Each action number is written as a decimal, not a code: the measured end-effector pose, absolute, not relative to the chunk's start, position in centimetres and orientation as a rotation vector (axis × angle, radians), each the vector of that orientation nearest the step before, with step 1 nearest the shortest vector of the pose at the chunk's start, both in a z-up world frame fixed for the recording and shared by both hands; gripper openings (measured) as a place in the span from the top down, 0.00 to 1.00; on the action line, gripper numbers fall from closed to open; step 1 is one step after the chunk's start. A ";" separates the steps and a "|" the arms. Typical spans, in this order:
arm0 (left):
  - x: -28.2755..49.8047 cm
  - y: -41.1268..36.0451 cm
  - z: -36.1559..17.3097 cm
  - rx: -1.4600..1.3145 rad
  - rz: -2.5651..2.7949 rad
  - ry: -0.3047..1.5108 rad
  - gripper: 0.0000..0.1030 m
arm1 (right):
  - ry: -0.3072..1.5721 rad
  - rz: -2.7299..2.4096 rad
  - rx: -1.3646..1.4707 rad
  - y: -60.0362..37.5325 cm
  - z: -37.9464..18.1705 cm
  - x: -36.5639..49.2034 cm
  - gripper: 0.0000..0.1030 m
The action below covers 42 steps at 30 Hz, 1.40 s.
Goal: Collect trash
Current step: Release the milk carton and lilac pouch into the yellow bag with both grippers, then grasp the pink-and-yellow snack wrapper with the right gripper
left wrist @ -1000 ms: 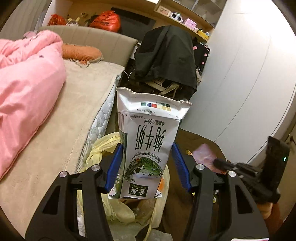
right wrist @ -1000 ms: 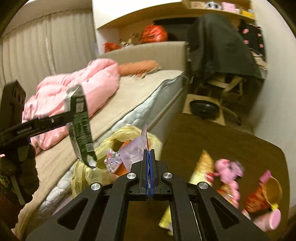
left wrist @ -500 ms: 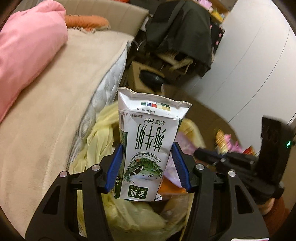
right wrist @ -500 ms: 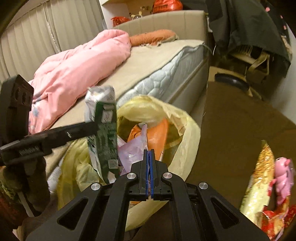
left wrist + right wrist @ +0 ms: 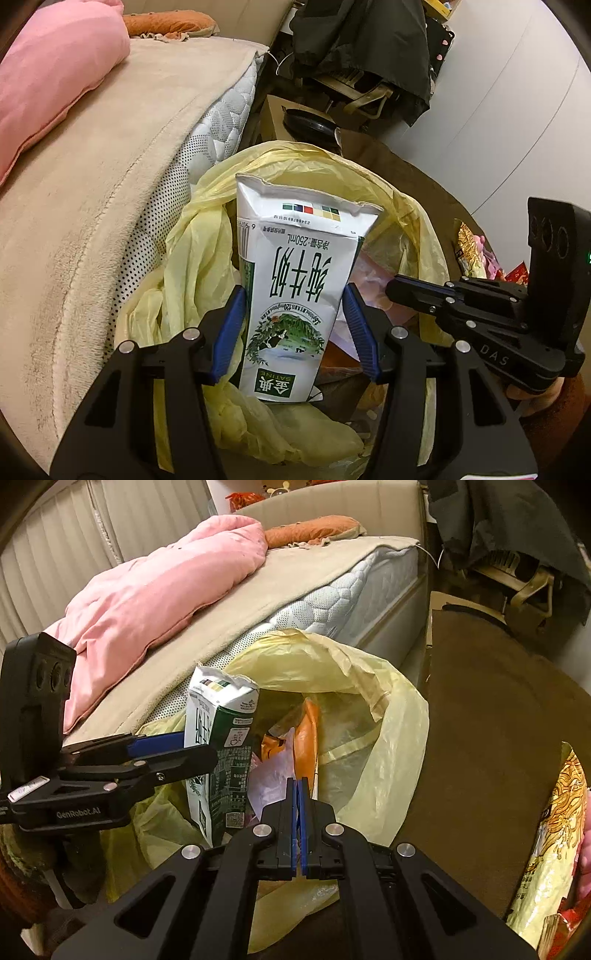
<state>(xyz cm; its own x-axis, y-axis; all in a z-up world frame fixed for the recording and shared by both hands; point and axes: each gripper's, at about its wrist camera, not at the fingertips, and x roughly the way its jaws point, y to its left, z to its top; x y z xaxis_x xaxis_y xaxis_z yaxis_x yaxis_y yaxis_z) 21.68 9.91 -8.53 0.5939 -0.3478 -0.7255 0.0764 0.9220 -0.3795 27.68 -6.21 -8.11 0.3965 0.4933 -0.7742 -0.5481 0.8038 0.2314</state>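
A white and green milk carton (image 5: pixel 295 295) hangs upside down between the blue pads of my left gripper (image 5: pixel 293 291), which is shut on it. The carton sits in the mouth of a yellow trash bag (image 5: pixel 207 236) that holds orange and clear wrappers. In the right wrist view the same carton (image 5: pixel 221 746) and left gripper (image 5: pixel 184 749) are at the left, over the bag (image 5: pixel 388 738). My right gripper (image 5: pixel 297 781) is shut on a thin pale purple wrapper (image 5: pixel 269 771) above the bag's opening. It also shows in the left wrist view as the right gripper (image 5: pixel 391 288).
A bed (image 5: pixel 110 184) with a pink duvet (image 5: pixel 147 590) runs along the bag's left side. A brown surface (image 5: pixel 480 720) lies to the right, with a yellow snack packet (image 5: pixel 554 830) and more packets on it. A chair draped in a black coat (image 5: pixel 362 44) stands behind.
Both grippers have sunk toward the yellow bag and tipped further down. The carton and the wrapper now sit in the bag's mouth, still held.
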 end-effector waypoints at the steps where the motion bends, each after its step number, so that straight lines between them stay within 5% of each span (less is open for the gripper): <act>1: 21.8 10.2 -8.6 -0.353 -0.261 0.910 0.50 | 0.955 0.657 -0.064 -6.3 -8.0 27.7 0.98; 21: 18.0 12.8 -1.9 -0.436 -0.147 0.768 0.42 | 0.827 0.545 -0.063 -10.0 -3.6 24.6 0.94; 22: 17.5 12.5 -1.6 -0.431 -0.142 0.758 0.42 | 0.822 0.549 -0.053 -10.3 -3.5 24.5 0.91; 23: 17.2 12.5 -1.5 -0.427 -0.140 0.755 0.42 | 0.825 0.554 -0.047 -10.4 -3.5 24.5 0.78; 24: 17.0 12.4 -1.4 -0.422 -0.139 0.754 0.42 | 0.843 0.569 -0.036 -10.4 -3.7 24.7 0.52; 25: 16.7 12.4 -1.3 -0.419 -0.135 0.753 0.42 | 0.856 0.581 -0.030 -10.2 -3.9 24.8 0.41; 42: 16.5 6.3 -2.9 -0.326 -0.214 0.818 0.42 | 0.738 0.310 -0.041 -21.6 -0.8 19.7 0.38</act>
